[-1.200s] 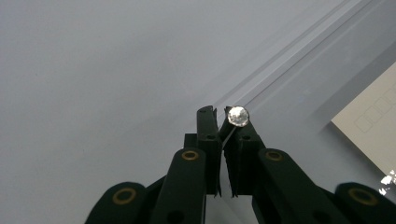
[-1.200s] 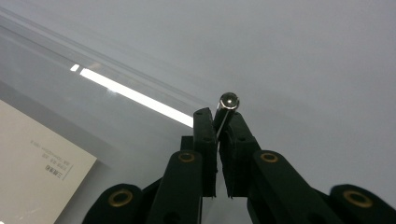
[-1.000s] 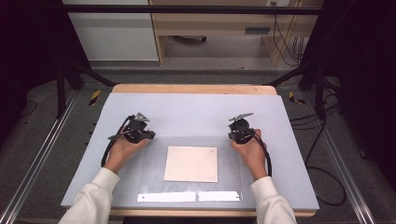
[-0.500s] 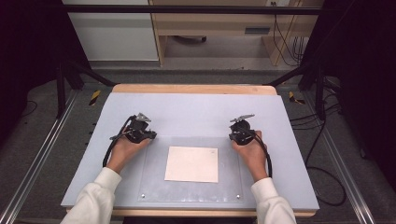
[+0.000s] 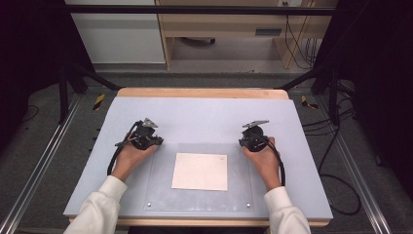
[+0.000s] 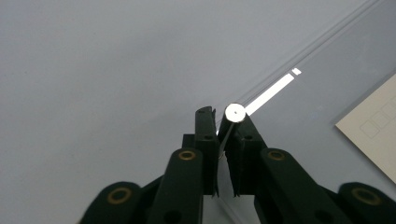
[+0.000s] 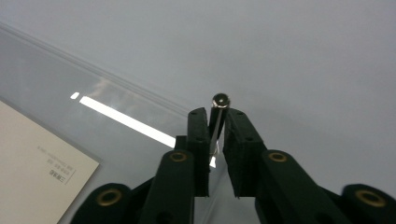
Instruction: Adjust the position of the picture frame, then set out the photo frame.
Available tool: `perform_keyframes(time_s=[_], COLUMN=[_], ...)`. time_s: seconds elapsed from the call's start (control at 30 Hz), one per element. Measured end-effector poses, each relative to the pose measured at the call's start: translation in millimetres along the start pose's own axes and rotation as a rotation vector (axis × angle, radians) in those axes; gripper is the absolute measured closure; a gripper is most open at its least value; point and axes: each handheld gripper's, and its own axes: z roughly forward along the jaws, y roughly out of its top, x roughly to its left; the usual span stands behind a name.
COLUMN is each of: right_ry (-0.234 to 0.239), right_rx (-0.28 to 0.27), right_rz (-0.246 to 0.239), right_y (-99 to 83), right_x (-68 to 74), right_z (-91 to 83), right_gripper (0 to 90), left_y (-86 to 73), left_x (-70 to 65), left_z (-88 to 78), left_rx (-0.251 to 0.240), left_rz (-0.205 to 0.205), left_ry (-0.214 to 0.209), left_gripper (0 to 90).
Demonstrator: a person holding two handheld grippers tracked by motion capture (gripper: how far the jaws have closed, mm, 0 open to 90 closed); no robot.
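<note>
Lowered flat since earlier, the clear acrylic sheet covers the cream paper card. Both jaw pairs have just been parting. The left gripper and right gripper views show small metal studs between slightly spread jaws at the sheet's far corners.

On the tabletop, a flat mat across nearly the whole surface. On the mat, toward the near edge, a clear sheet; under it, near its middle, a card. At the sheet's far left corner, the left gripper; at its far right corner, the right gripper, well apart. Between each pair of jaws, a small corner peg standing on the sheet.
</note>
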Motion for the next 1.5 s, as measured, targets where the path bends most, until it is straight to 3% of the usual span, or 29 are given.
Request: perform_keyframes(time_s=[0.03, 0.07, 0.17, 0.2, 0.27, 0.33, 0.37, 0.43, 0.57, 0.6, 0.63, 0.7, 0.77, 0.8, 0.83, 0.87, 0.9, 1.0, 1.2, 1.33, 1.5], right_ry=[0.001, -0.002, -0.012, -0.035, -0.064, -0.094, -0.105, -0.106, -0.113, -0.099, -0.103, -0.096, -0.096, -0.095, -0.094, -0.094, -0.095, -0.088, -0.084, -0.081, -0.085], right_rx=[-0.016, -0.046, -0.073, -0.103, -0.125, -0.142, -0.157, -0.166, -0.188, -0.196, -0.208, -0.225, -0.228, -0.222, -0.216, -0.216, -0.204, -0.199, -0.19, -0.193, -0.18], right_rz=[-0.006, -0.025, -0.052, -0.058, -0.058, -0.058, -0.057, -0.055, -0.058, -0.05, -0.057, -0.053, -0.06, -0.056, -0.059, -0.059, -0.063, -0.068, -0.065, -0.067, -0.065], right_y=[0.2, 0.5, -0.2, -1.6, -3.3, -4.2, -4.6, -4.2, -3.2, -2.6, -2.0, -0.6, 0.0, 0.6, 1.0, 1.0, 0.9, 0.9, 1.6, 1.9, 1.5], right_x=[-0.5, -0.1, 0.0, -1.4, -2.4, -2.5, -2.2, -2.6, -0.2, 0.3, 0.4, 2.7, 4.2, 6.0, 8.1, 8.1, 9.2, 11.1, 13.5, 14.6, 14.9], right_z=[-2.3, -7.0, -11.4, -15.4, -17.8, -20.5, -21.9, -23.7, -26.8, -28.0, -29.1, -30.4, -30.3, -29.6, -27.4, -27.4, -25.5, -23.6, -21.8, -20.8, -19.2], right_gripper=[72.7, 61.6, 53.5, 45.2, 36.7, 30.9, 28.3, 22.6, 24.6, 29.2, 35.2, 49.7, 53.4, 60.4, 68.2, 68.2, 73.7, 74.5, 76.5, 77.1, 80.7], left_y=[0.6, 1.1, 1.0, 0.9, -0.2, -0.2, -0.3, 0.3, 1.9, 2.6, 4.0, 4.7, 4.6, 3.7, 2.9, 2.2, 0.8, -0.5, -0.8, -1.0, -1.2], left_x=[0.7, 0.1, -1.2, -1.7, -3.6, -4.8, -7.7, -12.6, -20.9, -22.7, -26.0, -29.6, -31.5, -33.8, -35.2, -36.5, -38.2, -35.8, -33.4, -32.8, -30.4], left_z=[-2.9, -8.7, -14.0, -16.2, -21.2, -22.4, -24.4, -25.8, -26.8, -27.6, -28.6, -28.0, -28.1, -28.6, -28.9, -28.7, -28.3, -28.8, -23.9, -22.4, -22.6], left_rx=[-0.012, -0.043, -0.06, -0.065, -0.089, -0.089, -0.105, -0.127, -0.165, -0.171, -0.175, -0.178, -0.173, -0.189, -0.201, -0.201, -0.203, -0.207, -0.186, -0.179, -0.172], left_rz=[0.008, 0.008, 0.008, 0.012, -0.015, -0.025, -0.05, -0.061, -0.068, -0.066, -0.083, -0.086, -0.082, -0.089, -0.101, -0.11, -0.107, -0.129, -0.129, -0.122, -0.128], left_ry=[0.011, 0.022, 0.026, 0.037, 0.071, 0.093, 0.095, 0.095, 0.102, 0.106, 0.14, 0.161, 0.173, 0.187, 0.186, 0.186, 0.208, 0.204, 0.21, 0.22, 0.206], left_gripper=[74.0, 65.4, 51.7, 46.9, 41.1, 29.4, 27.6, 21.9, 17.6, 17.8, 20.4, 31.2, 35.4, 44.3, 58.5, 58.5, 68.9, 73.1, 74.9, 81.1, 84.1])
